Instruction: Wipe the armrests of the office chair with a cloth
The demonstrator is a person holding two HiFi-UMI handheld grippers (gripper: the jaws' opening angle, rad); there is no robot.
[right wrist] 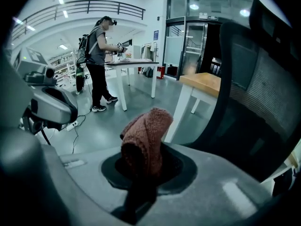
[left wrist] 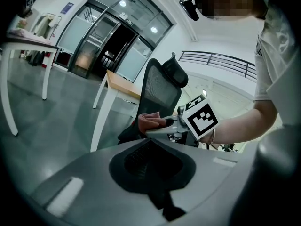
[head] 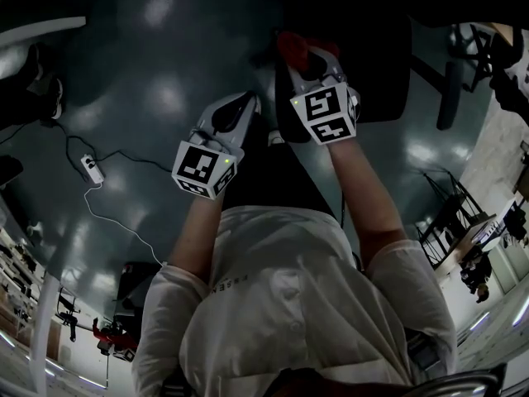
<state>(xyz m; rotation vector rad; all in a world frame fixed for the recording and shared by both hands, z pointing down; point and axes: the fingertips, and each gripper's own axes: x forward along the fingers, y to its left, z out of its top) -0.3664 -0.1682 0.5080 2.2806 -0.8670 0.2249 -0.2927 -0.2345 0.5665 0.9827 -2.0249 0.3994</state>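
Clamping the knitted red cloth (right wrist: 146, 140), the right gripper (right wrist: 141, 175) had its fingers shut on the cloth's lower fold, with the rest standing up loose. The cloth looked soft, light and floppy, likely to bunch when dragged, so a hold low on a thick fold seemed best. The left gripper (left wrist: 153, 171) carried nothing, its fingers together. Just beyond stood the office chair (right wrist: 263, 102); its armrests were not clearly shown.
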